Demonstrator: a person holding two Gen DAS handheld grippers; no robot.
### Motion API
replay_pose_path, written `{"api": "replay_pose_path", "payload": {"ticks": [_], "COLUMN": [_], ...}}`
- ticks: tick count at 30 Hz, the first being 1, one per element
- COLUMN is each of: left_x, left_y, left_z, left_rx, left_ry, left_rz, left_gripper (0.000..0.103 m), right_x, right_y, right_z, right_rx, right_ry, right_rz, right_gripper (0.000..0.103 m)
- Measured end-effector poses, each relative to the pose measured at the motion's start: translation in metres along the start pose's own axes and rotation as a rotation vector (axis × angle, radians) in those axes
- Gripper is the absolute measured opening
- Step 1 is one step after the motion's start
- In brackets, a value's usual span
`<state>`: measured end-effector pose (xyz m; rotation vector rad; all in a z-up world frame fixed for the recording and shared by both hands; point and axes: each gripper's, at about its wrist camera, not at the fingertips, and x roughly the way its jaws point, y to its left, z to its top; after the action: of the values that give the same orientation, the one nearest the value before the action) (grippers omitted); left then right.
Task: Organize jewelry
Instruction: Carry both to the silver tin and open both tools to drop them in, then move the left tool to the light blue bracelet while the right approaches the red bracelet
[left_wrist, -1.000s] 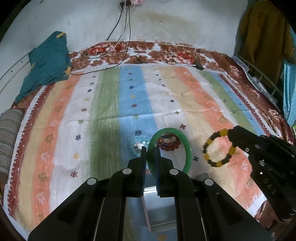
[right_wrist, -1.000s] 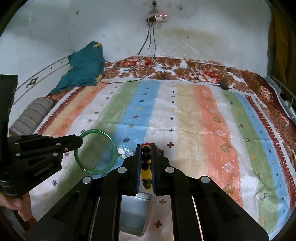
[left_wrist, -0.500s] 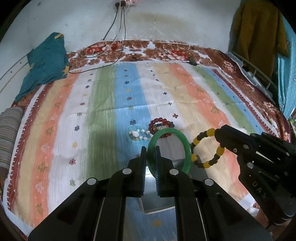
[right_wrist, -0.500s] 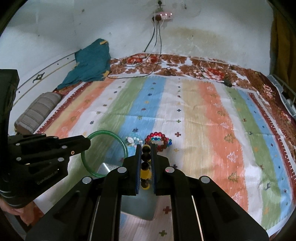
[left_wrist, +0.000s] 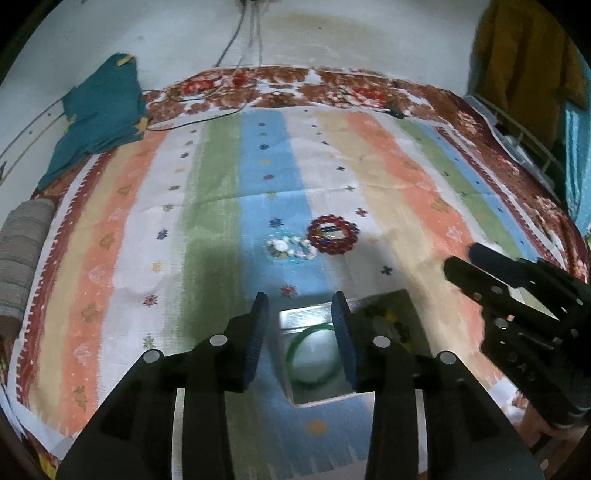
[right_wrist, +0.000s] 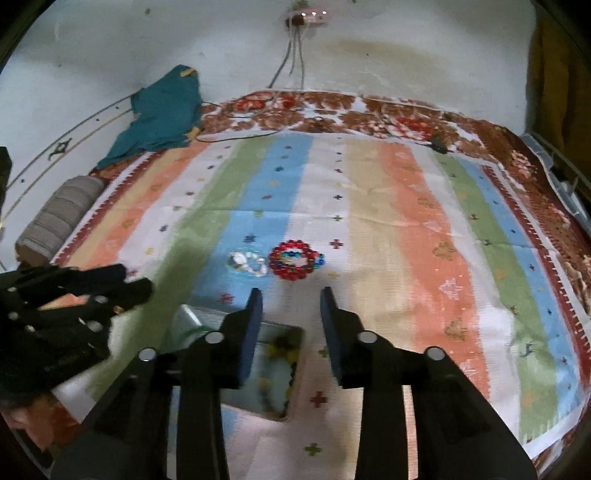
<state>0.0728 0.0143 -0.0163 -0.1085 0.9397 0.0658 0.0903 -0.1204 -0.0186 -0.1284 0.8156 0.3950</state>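
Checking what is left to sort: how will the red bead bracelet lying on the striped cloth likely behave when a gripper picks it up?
The red bead bracelet is a ring of separate round beads, so it will probably sag rather than hold its shape. The beads look glossy, so flat pads may slip unless they pinch across the strand. It looks light, and lying flat on the striped cloth, unlikely to roll.
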Motion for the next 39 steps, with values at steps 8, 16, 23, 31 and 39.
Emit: {"api": "replay_pose_path", "payload": {"ticks": [8,16,23,31,39], "left_x": [0.011,0.026,0.040,0.058,0.073], "left_y": [0.014,0.030,0.028,0.034,0.037], "left_z": [0.008,0.016,0.024,0.037,0.047], "left_rx": [-0.045,-0.107,-0.087,-0.095,-0.094], "left_ry": [0.015,0.046,0.059,0.072,0.086], "left_rz": [0.022,0.030,0.051,0.070,0.075], "left_gripper": [0.057,0.070,0.075,0.076,0.076], "right_x": [0.009,0.024,0.032,0.053,0.070], "right_y": [-0.013,-0.031,-0.034,-0.035,-0.034], "right_z": [0.005,0.013,0.018,0.024,0.027], "right_rx": [0.021,0.061,0.077,0.076,0.061], "right_ry": [0.020,0.049,0.051,0.066,0.082], "right_rz": [-0.012,-0.010,0.000,-0.015,-0.043], "right_gripper": [0.051,0.063,0.075,0.082,0.082]}}
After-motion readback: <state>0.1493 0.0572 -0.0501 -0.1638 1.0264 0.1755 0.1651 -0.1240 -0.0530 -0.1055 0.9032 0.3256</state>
